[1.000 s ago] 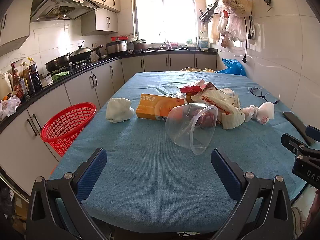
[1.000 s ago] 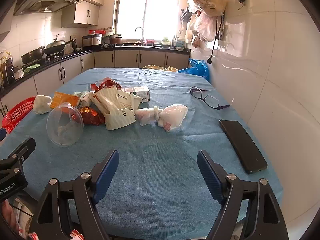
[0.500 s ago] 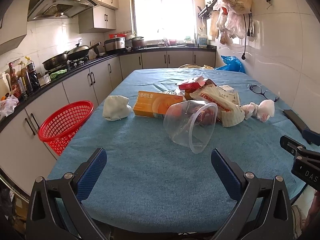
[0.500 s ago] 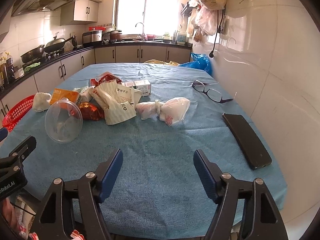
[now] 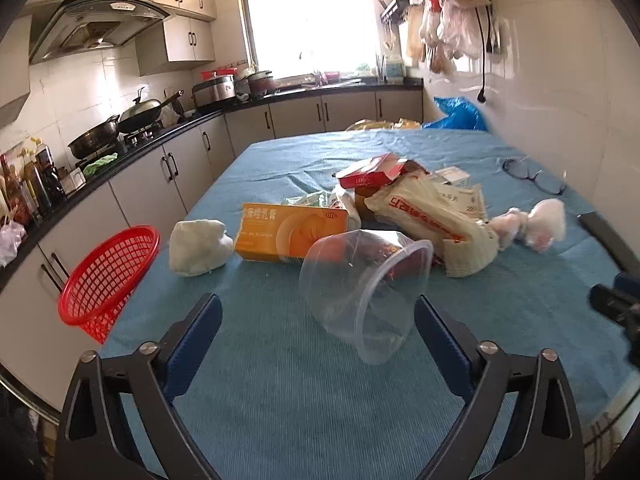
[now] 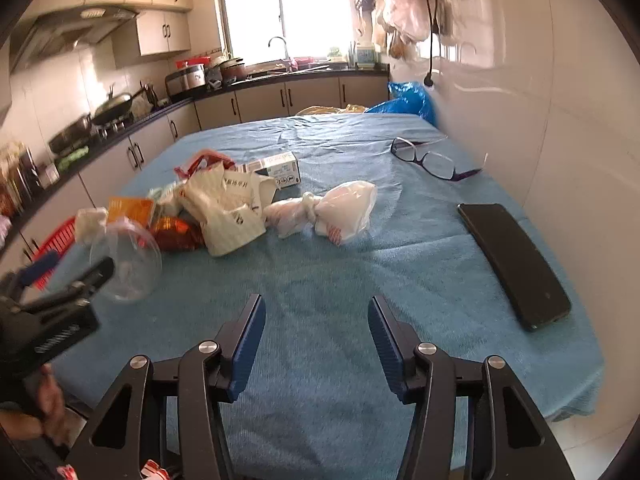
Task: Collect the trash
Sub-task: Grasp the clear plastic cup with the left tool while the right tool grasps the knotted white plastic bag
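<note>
Trash lies in a pile on the blue table cloth [image 5: 280,384]: a clear plastic tub [image 5: 364,292] on its side, an orange box [image 5: 290,232], a white wad [image 5: 198,246], paper bags [image 5: 432,216], a red packet [image 5: 376,172] and a knotted white plastic bag [image 6: 340,208]. My left gripper [image 5: 316,322] is open and empty, just short of the tub, whose rim lies between the fingertips. My right gripper [image 6: 316,332] is open and empty over bare cloth, short of the white bag. The tub also shows in the right wrist view [image 6: 126,260].
A red basket [image 5: 110,276] hangs off the table's left edge. Glasses [image 6: 430,158] and a black phone [image 6: 514,264] lie on the right side by the tiled wall. Kitchen counters run along the left and back.
Both grippers have moved forward over the table toward the trash. The left one has come up to the clear tub. The right gripper's fingers have narrowed a little.
</note>
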Motion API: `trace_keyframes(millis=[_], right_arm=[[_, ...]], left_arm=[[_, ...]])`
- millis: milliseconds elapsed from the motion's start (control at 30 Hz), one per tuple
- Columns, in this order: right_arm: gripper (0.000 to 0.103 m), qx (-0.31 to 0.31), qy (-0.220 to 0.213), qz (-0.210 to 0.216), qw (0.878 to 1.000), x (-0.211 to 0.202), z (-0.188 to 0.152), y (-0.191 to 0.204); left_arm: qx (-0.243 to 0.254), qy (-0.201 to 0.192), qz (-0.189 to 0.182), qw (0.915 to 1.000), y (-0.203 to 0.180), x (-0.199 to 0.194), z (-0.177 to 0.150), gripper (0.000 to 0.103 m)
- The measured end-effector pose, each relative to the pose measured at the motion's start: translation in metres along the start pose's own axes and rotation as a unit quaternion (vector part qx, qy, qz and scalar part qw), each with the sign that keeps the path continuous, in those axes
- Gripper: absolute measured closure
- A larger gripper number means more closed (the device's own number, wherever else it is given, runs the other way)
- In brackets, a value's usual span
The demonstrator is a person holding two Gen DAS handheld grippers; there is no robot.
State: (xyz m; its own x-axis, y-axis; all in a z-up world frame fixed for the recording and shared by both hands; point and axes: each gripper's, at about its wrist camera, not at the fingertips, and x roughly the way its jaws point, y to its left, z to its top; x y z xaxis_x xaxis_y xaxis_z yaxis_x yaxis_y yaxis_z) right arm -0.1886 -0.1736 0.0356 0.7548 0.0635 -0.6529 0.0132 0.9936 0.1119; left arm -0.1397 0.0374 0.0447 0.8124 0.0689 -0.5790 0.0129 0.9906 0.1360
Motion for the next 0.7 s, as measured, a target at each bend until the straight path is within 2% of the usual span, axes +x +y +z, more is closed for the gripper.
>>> trace_keyframes(millis=[33,100,200,400,500,567,633,667,700], right_arm=[[0.048,0.007,0.003,0.015,1.0,0.002,0.005,-0.006],[0.048,0.022,0.007,0.035,0.999,0.007,0.014,-0.016],[0.048,0.042,0.017,0.054,0.998,0.019,0.028,-0.03],[0.047,0.107,0.042,0.109,0.987,0.058,0.053,-0.059],[0.047,0.125,0.042,0.126,0.983,0.072,0.064,-0.064],[0.049,0.129,0.04,0.116,0.984,0.078,0.07,-0.064],[0.065,0.135,0.044,0.117,0.983,0.085,0.073,-0.063],[0.069,0.136,0.049,0.113,0.983,0.09,0.074,-0.061],[0.079,0.135,0.054,0.11,0.983,0.094,0.074,-0.061]], left_arm=[[0.001,0.004,0.0,1.0,-0.001,0.004,0.002,0.018],[0.001,0.019,0.007,0.9998,-0.001,0.016,0.005,0.037],[-0.01,0.044,-0.002,0.999,0.002,0.031,0.008,0.06],[-0.021,0.064,-0.007,0.9977,0.007,0.044,0.005,0.088],[-0.023,0.065,-0.004,0.9976,0.009,0.045,0.004,0.091],[-0.027,0.065,-0.007,0.9975,0.011,0.045,0.004,0.092],[-0.027,0.064,-0.006,0.9975,0.011,0.045,0.004,0.094],[-0.026,0.063,-0.005,0.9977,0.012,0.045,0.004,0.095],[-0.025,0.062,-0.005,0.9977,0.013,0.045,0.004,0.095]])
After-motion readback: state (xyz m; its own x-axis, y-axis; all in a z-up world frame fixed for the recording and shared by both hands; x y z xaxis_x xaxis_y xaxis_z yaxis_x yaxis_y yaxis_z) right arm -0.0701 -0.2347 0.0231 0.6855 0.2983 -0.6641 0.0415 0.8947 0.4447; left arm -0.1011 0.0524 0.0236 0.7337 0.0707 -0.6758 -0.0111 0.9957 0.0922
